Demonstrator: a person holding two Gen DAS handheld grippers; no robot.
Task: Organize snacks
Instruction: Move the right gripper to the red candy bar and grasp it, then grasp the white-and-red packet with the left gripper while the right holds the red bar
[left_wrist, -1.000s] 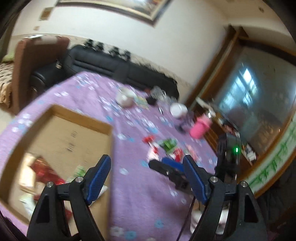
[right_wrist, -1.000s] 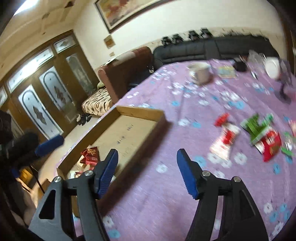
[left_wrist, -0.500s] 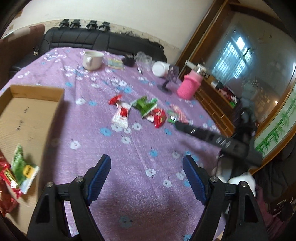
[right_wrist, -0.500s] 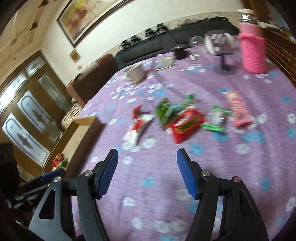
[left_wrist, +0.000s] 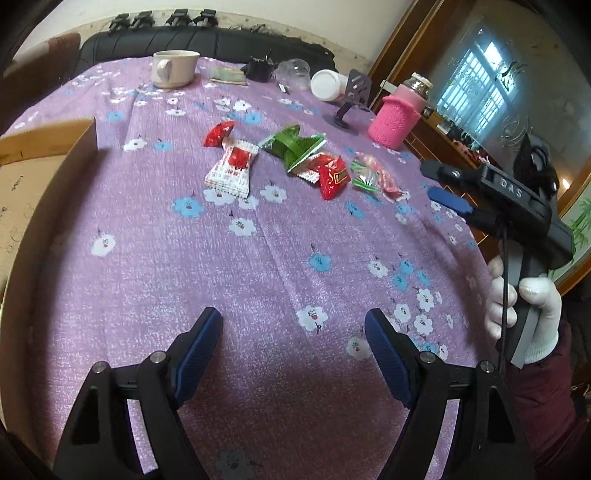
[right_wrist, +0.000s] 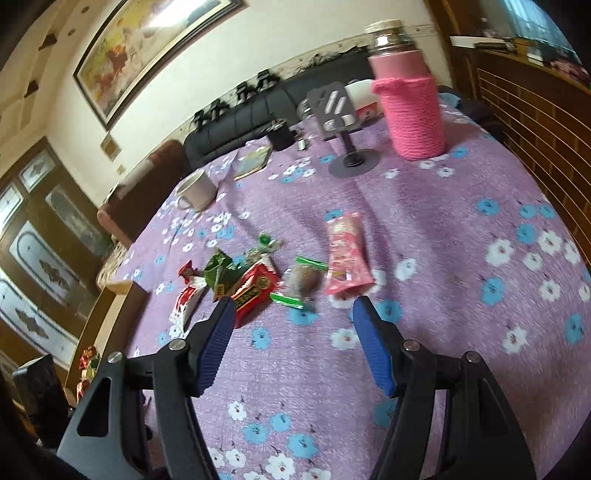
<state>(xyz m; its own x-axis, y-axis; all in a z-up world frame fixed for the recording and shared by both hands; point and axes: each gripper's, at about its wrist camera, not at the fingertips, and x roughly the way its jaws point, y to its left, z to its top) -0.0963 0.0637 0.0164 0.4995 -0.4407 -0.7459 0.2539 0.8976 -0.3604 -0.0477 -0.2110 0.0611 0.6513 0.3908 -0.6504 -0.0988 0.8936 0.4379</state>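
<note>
Several snack packets lie in a loose row on the purple flowered tablecloth: a red-and-white packet, green packets, a red packet and a pink packet. A cardboard box sits at the left, with packets inside it in the right wrist view. My left gripper is open and empty, well short of the snacks. My right gripper is open and empty, just short of a green-ended packet; it also shows in the left wrist view.
At the table's far side stand a cream mug, a pink knitted-sleeve jar, a grey phone stand, a white tub and a small black item. A black sofa runs behind the table.
Both grippers have swung away from the box toward the snack packets. The right gripper has come much closer to them. Both stayed open.
</note>
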